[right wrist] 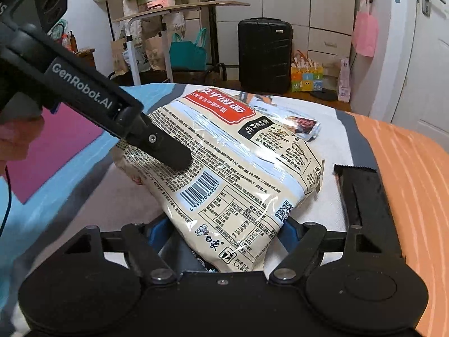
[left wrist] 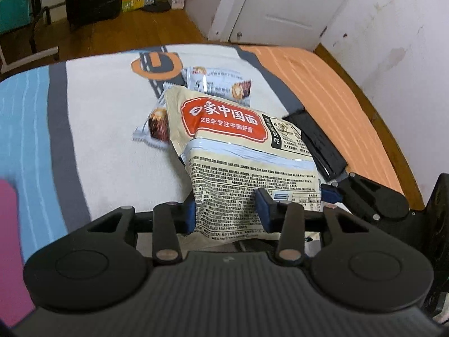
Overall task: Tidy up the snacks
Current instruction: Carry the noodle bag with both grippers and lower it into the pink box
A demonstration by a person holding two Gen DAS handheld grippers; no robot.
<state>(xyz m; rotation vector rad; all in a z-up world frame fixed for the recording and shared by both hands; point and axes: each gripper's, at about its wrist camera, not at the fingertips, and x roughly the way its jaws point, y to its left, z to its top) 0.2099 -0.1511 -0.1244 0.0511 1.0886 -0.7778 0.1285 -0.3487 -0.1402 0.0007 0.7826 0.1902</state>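
your left hand-held gripper (left wrist: 228, 210) points steeply down at the bed, and its blue pads (left wrist: 263, 210) press on both sides of the near edge of the cream noodle packet (left wrist: 238, 151); the jaws stand narrow and clamped on it. your right hand-held gripper (right wrist: 224, 236) also tilts downward, and its jaws stand wider, closed on the bottom end of the same packet, the blue pads (right wrist: 158, 231) against the packet's edges on either side. the packet is lifted at the held end and slopes away over the bedsheet (left wrist: 112, 129), printed back face up.

the right wrist view shows the left hand-held gripper from the side: a black finger lies on the packet's upper left part beside the barcode, and part of your hand (right wrist: 16, 140) shows at the left edge of that view. the left wrist view shows the right hand-held gripper only as a black linkage at its right edge.

beyond the packet, the left wrist view shows two small snack wrappers (left wrist: 221, 84) lying on the sheet, one partly under the packet's far corner; the right wrist view shows only one of them. a black packet (right wrist: 359, 193) lies on the sheet just beside the noodle packet, toward the orange stripe. a pink mat (right wrist: 59, 146) lies at the left. on the floor past the bed stands a black suitcase (right wrist: 263, 53).
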